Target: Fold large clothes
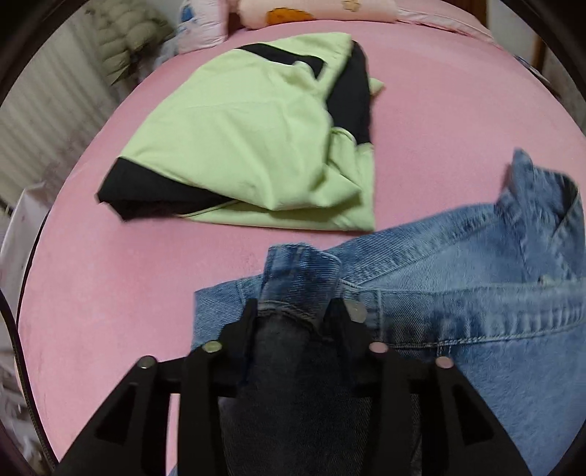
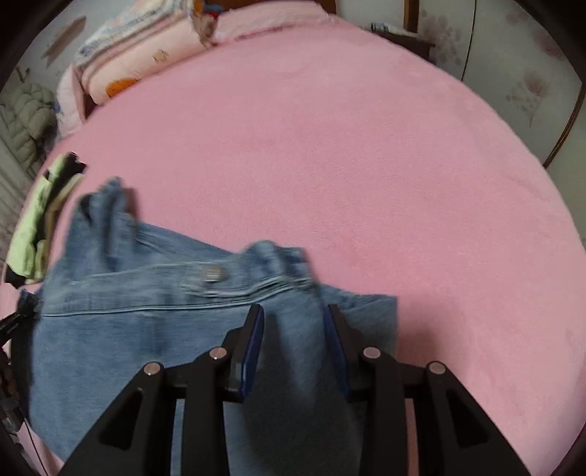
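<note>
Both grippers clamp bunched denim: the left gripper [image 1: 293, 311] and the right gripper [image 2: 295, 315] hold the jeans [image 1: 457, 311] at six o'clock on the pink bed [image 1: 457, 110]. Thick folds could slip out, undoing the fold.

In the right wrist view, the pink bed [image 2: 366, 164] lies bare across the centre and right of the frame, open for passing. In the left wrist view, the green shirt [image 1: 238, 153] fills the upper middle, jeans [image 1: 476, 311] the lower right, pillows [image 1: 315, 11] the top edge.
</note>
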